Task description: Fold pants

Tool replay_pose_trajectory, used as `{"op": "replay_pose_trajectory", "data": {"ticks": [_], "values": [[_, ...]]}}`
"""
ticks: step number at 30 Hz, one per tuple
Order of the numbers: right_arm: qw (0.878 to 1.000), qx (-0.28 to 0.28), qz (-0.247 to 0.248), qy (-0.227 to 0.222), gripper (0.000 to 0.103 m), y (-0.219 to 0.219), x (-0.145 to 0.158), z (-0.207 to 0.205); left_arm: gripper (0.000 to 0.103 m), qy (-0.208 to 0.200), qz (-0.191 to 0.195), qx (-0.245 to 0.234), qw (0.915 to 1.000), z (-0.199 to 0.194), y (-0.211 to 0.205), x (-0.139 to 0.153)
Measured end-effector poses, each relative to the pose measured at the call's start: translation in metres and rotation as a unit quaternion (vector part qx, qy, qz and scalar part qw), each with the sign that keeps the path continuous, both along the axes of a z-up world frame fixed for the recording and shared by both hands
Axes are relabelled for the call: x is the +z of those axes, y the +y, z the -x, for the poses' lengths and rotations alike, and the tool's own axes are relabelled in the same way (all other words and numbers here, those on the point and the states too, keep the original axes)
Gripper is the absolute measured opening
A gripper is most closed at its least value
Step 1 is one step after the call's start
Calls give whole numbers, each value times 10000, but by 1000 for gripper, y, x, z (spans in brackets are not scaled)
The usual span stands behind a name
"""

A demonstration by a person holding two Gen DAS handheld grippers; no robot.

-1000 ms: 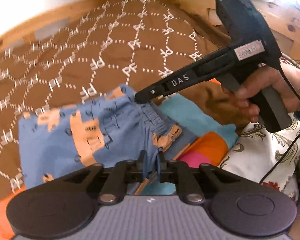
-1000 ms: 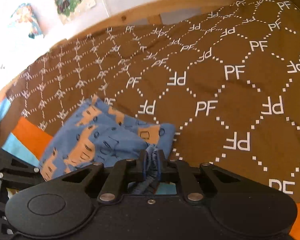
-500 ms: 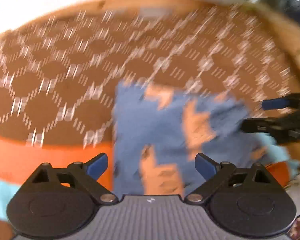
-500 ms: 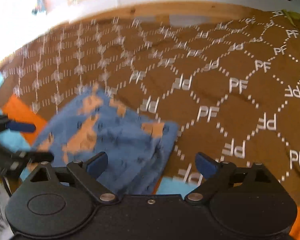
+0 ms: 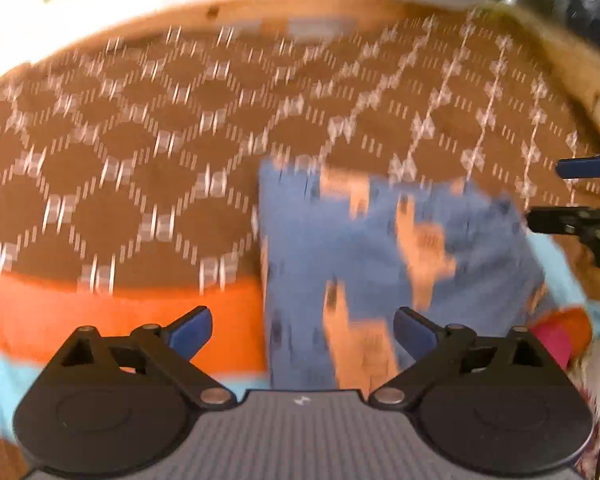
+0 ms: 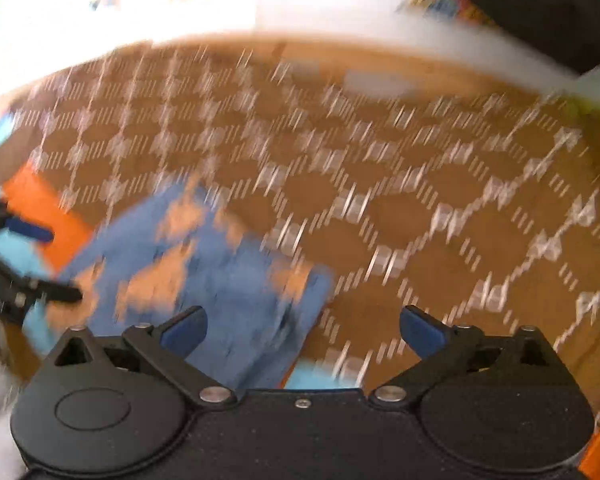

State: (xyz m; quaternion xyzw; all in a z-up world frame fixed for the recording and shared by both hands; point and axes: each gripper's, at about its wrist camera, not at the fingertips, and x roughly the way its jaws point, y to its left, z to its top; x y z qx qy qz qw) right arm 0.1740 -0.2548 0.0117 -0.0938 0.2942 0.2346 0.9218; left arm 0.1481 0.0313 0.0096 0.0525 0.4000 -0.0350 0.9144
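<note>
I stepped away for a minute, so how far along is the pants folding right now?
Done: the blue pants lie in a compact folded rectangle on the brown bedspread.
In hand: nothing; the left gripper and right gripper are both open, clear of the cloth.
Left: perhaps smoothing the rumpled edge; blur hides details.

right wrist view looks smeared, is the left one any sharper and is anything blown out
Right wrist view: heavy motion blur on the blanket and pants, top overexposed white. Left wrist view: also blurred, slightly less; pants edges readable, wall washed out.
</note>
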Motion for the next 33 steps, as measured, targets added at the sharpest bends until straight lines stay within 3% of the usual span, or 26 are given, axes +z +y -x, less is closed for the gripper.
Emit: {"op": "replay_pose_trajectory", "data": {"ticks": [3,6,9,12,14,16,20,24,33], "values": [[9979,-332,-288,-486,102,11,-15,-10,102,-175,-148,-31,9997,-29,-11,2],[9986,-365,174,-336,102,28,-45,-20,102,-231,-353,11,9991,-57,-18,-13],[9950,-614,522,-592,102,28,-58,-18,103,-135,-500,302,9982,-79,-11,-31],[9905,-887,656,-824,102,19,-57,-20,103,-26,-68,622,9980,-83,9,-38],[9928,-896,425,-675,102,10,-55,-26,103,120,347,843,9958,-83,20,-35],[9930,-923,338,-650,102,8,-51,-25,103,65,499,961,9941,-79,23,-29],[9958,-702,89,-576,102,11,-36,-18,103,-50,372,918,9951,-58,16,-16],[9998,-102,-134,-125,102,13,-25,-16,103,59,385,825,9958,-31,6,-11],[9959,795,290,323,102,16,-18,-5,103,459,471,693,9954,-4,-9,-18]]}}
